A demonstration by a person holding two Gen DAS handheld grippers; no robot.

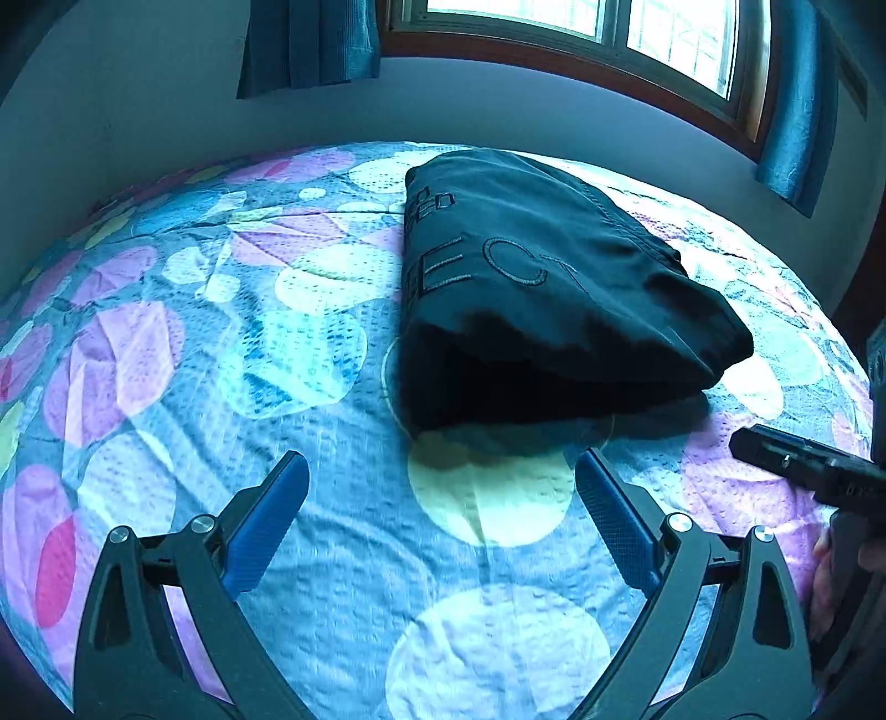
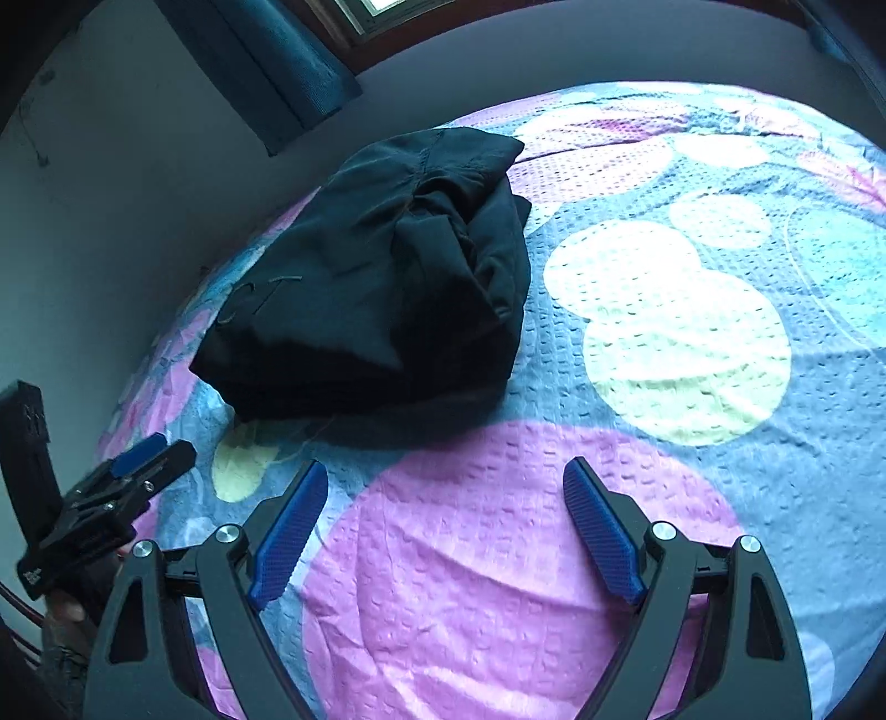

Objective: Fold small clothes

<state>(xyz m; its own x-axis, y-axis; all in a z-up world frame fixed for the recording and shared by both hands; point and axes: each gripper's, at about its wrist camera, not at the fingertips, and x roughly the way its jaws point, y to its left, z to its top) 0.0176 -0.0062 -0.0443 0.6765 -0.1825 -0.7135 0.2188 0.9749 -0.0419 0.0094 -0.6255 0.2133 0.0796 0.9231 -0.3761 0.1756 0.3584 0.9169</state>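
Bed (image 1: 166, 343) fills the field ahead of and beneath the tongs; quilted cover printed with pale yellow, pink and blue circles. Plain grey wall (image 1: 138, 111) beyond the bed's far edge. Window (image 1: 598, 27) with brown wooden frame up ahead, right of centre; daylight bright through it. Blue curtains (image 1: 310, 44) hang either side. Room otherwise dim, bluish cast.

The left gripper (image 1: 440, 471) is held with its jaws spread wide and nothing between them, tilted down just short of the folded black garment (image 1: 531, 288). The right gripper (image 2: 446, 479) is likewise held wide and empty, near that garment.
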